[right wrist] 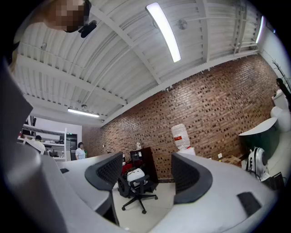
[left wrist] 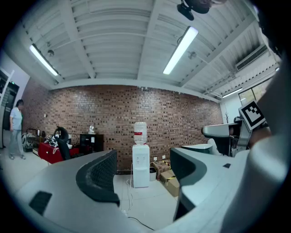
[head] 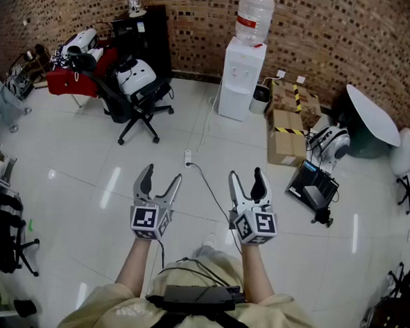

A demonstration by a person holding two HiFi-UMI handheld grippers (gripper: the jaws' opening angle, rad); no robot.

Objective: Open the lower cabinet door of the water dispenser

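Brick wall [head: 351,44] backs a white floor [head: 213,146], and against it stands the dispenser [head: 241,79], bottle on top, well apart from us. We hold both grippers level above the floor. Our left gripper [head: 161,178] has its jaws spread and empty, and our right gripper [head: 246,177] is likewise spread on nothing. Boxes [head: 288,127] sit just beside the dispenser.

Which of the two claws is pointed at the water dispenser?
The left claw: its own view frames the water dispenser between its open jaws, while the right claw frames a black office chair instead.
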